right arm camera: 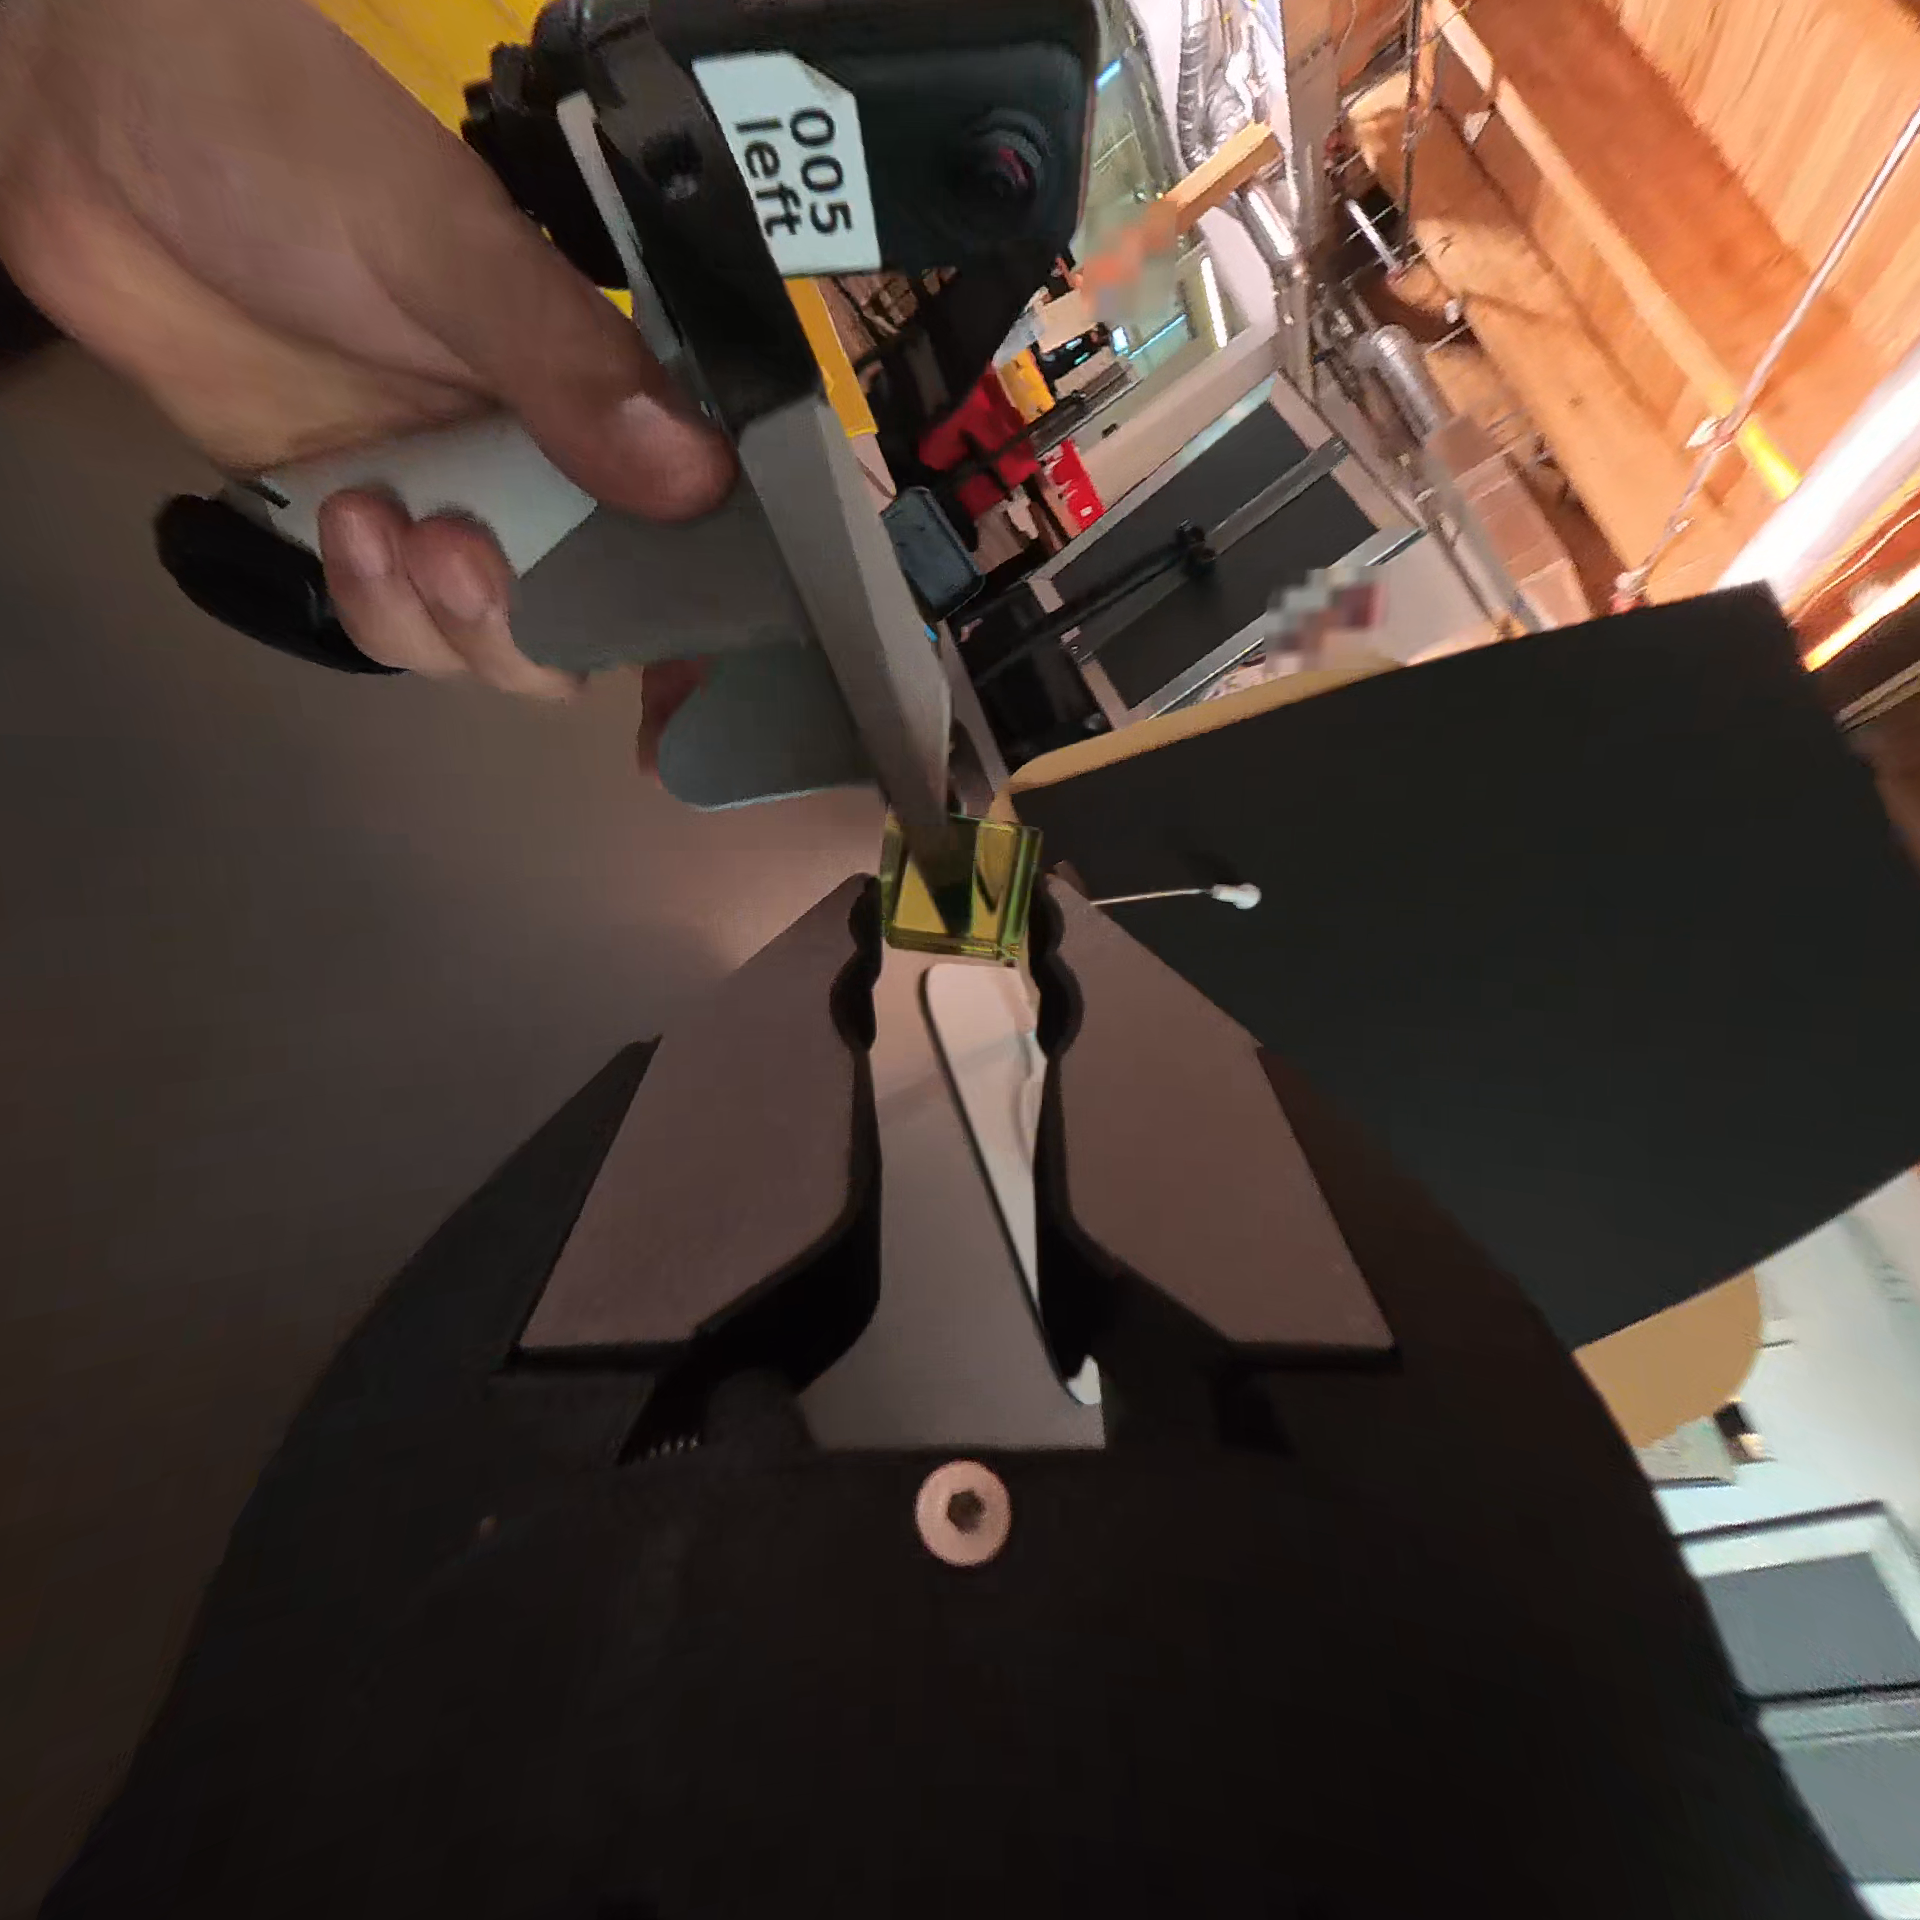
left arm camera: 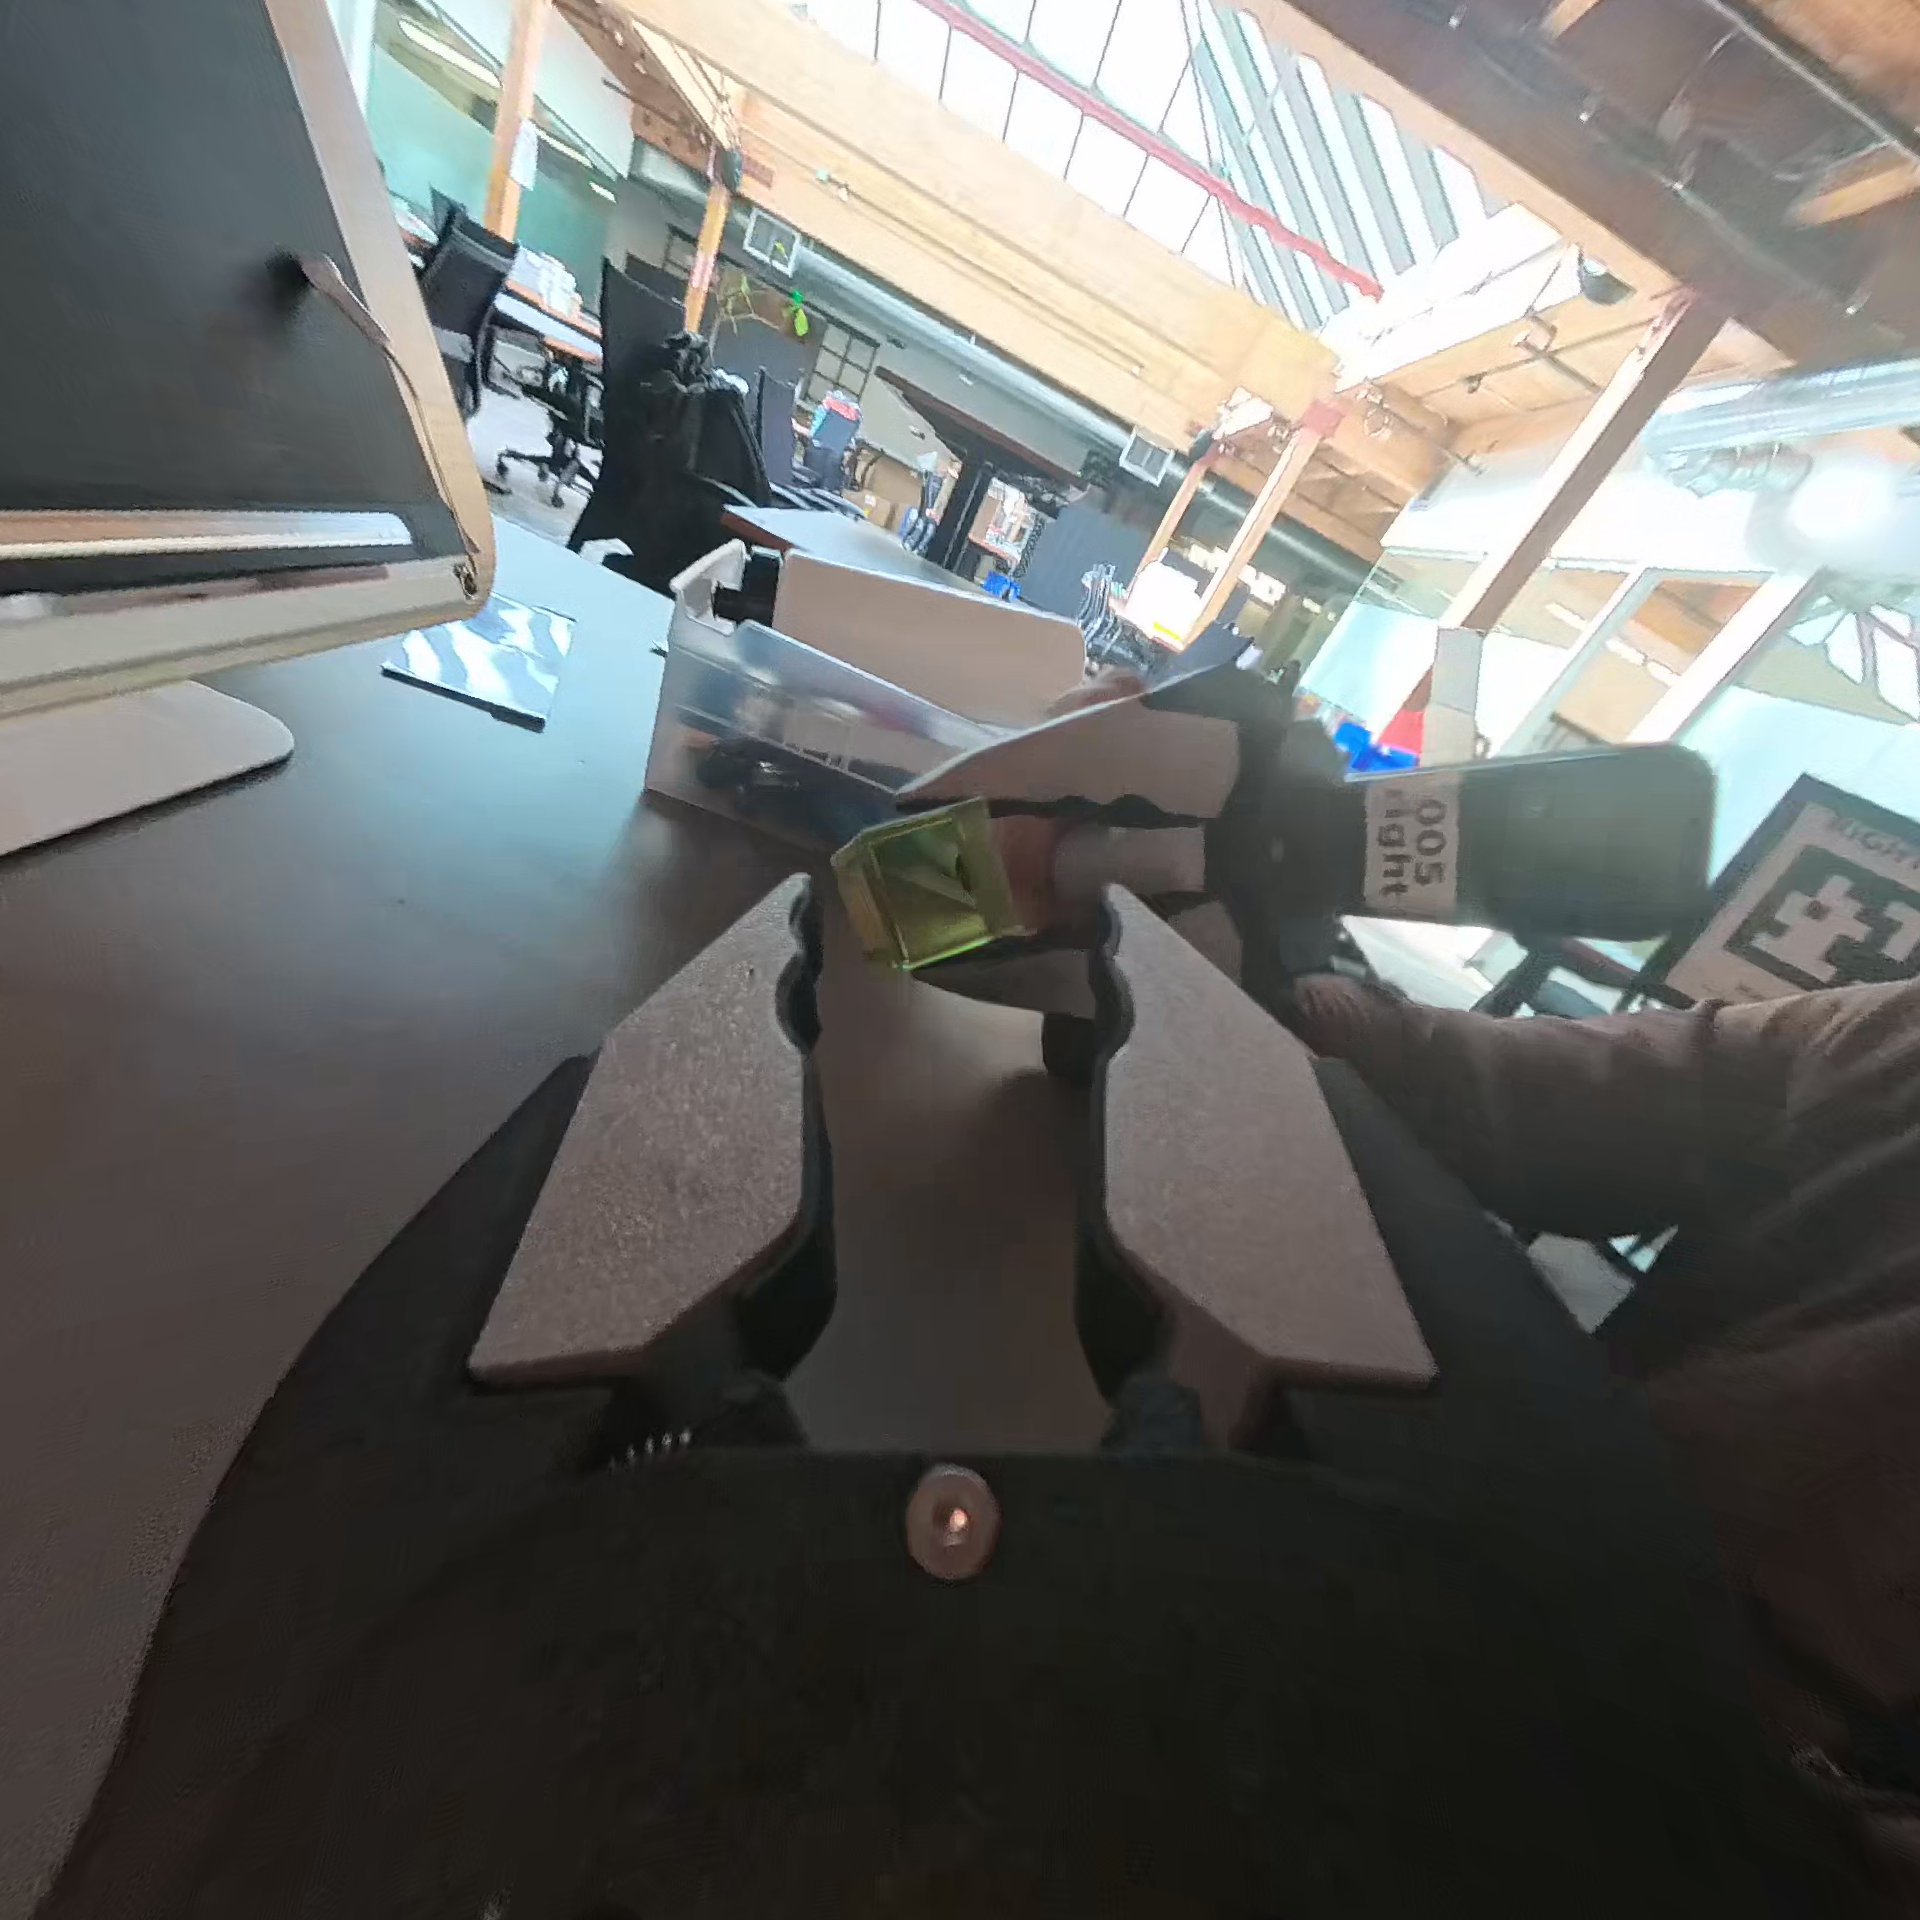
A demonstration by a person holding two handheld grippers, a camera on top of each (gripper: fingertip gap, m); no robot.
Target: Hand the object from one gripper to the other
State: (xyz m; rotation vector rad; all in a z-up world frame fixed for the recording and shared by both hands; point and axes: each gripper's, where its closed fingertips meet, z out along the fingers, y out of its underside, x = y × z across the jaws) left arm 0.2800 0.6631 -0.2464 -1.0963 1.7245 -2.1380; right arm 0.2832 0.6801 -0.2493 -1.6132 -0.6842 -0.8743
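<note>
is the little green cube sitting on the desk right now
No. The green cube is held off the dark desk between the right gripper's fingers, just ahead of the open left gripper.

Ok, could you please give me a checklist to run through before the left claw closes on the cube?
1. Right claw grips the green cube: ok.
2. Left claw open wide enough: ok.
3. Cube fully between the left tips: cannot tell; it sits at them, depth unclear.
4. Claws crossed, leaving the cube's side faces free: ok.
5. Cube lifted off the table: ok.
</note>
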